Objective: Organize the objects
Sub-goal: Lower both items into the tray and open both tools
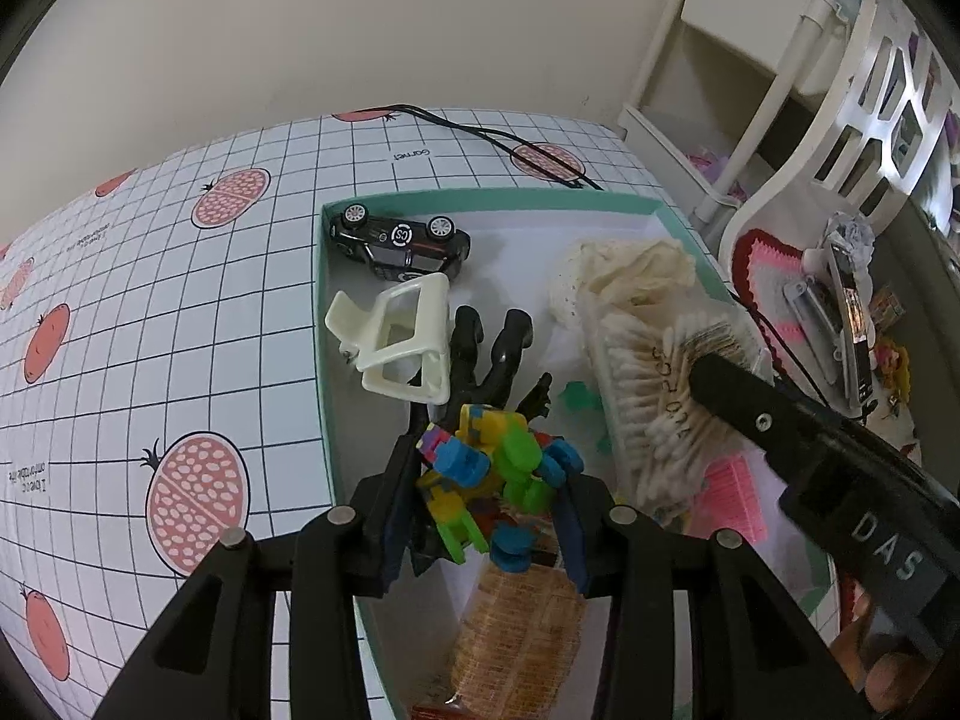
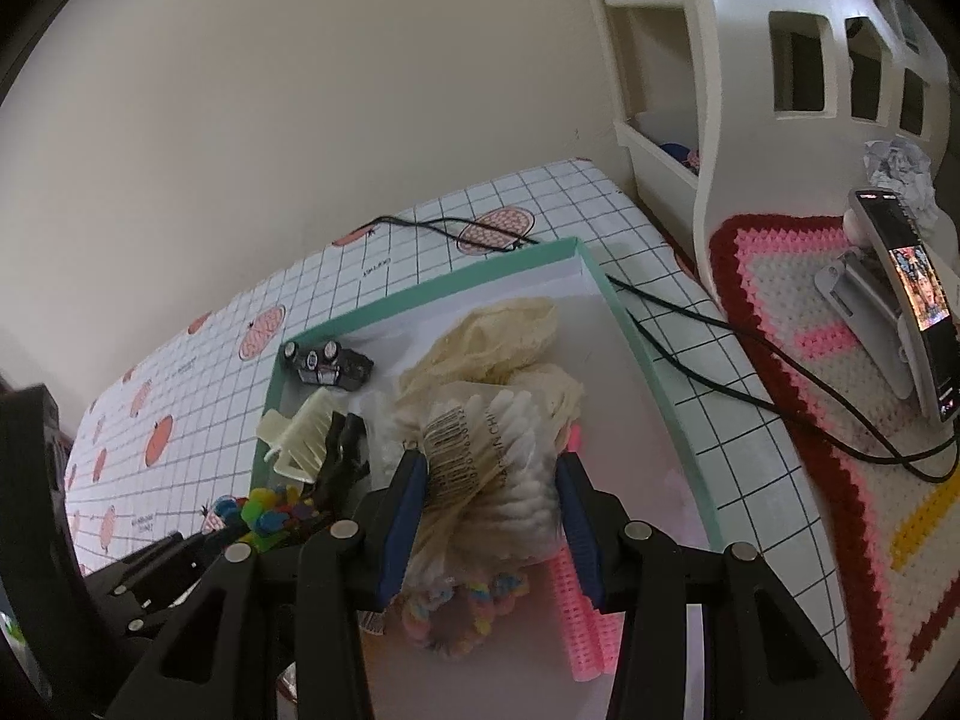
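Left wrist view: the left gripper (image 1: 489, 498) has its fingers clamped on a colourful block toy (image 1: 492, 468), held above the near part of the teal box (image 1: 324, 324). Right wrist view: the right gripper (image 2: 492, 516) fingers pinch a cotton swab pack (image 2: 480, 468) over the box's middle.

Teal-rimmed box (image 1: 480, 197) on white grid cloth (image 1: 180, 312) with red fruits.

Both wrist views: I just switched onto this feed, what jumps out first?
The left gripper is closed on a bright multicoloured block toy at the near end of the teal-rimmed box. The right gripper grips a clear pack of cotton swabs over the box's middle. A black toy car lies on its side in the far left corner, with a cream hair claw just in front of it.
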`<control>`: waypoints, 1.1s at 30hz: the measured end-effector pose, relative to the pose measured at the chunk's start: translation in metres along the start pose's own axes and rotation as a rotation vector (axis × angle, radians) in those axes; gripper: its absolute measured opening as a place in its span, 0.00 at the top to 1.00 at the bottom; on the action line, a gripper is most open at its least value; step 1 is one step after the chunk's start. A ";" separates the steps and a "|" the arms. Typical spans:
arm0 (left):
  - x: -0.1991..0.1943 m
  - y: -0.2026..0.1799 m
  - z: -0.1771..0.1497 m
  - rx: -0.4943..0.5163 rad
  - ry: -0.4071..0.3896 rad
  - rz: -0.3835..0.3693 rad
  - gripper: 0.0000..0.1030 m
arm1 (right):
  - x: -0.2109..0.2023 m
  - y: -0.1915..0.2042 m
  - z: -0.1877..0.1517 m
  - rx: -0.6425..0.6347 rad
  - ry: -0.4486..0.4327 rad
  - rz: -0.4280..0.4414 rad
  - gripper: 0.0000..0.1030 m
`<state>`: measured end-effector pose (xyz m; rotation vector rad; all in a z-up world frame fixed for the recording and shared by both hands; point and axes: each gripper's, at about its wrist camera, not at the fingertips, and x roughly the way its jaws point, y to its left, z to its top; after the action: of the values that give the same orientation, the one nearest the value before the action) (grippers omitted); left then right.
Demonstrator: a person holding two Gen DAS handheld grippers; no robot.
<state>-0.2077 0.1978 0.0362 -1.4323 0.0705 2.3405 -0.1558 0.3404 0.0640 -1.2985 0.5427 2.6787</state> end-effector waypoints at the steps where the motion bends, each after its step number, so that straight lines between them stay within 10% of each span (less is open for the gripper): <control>1: 0.000 -0.001 0.000 0.004 0.000 0.004 0.58 | 0.000 0.000 0.000 -0.003 0.001 0.000 0.54; 33: -0.021 0.000 0.001 0.028 -0.005 0.014 0.43 | -0.013 0.007 -0.004 -0.026 -0.028 0.022 0.37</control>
<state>-0.2006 0.1917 0.0549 -1.4169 0.1121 2.3445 -0.1465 0.3331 0.0742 -1.2675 0.5232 2.7264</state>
